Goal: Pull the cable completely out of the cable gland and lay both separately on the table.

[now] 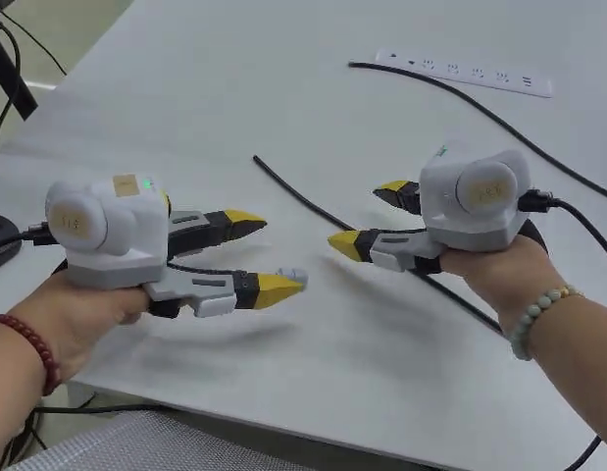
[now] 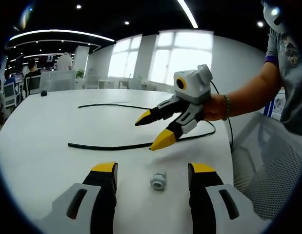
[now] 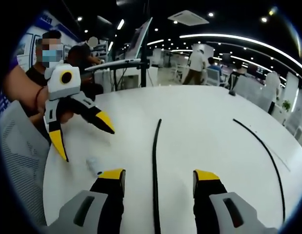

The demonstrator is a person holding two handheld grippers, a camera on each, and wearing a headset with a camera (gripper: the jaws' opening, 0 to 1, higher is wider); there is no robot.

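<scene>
Grey cable gland (image 2: 158, 180) lies on the white desk (image 1: 283, 88), close under the left gripper's (image 1: 281, 253) wide-spread, empty fingers. Beyond the gland lies the black cable (image 1: 301, 192), separate. The right gripper (image 1: 354, 214) hovers over it, fingers apart, empty.

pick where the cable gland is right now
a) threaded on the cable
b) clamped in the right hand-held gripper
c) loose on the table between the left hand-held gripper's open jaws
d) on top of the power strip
c: the cable gland sits alone on the table, between the open jaws of the left hand-held gripper, with the cable lying apart from it farther out.
</scene>
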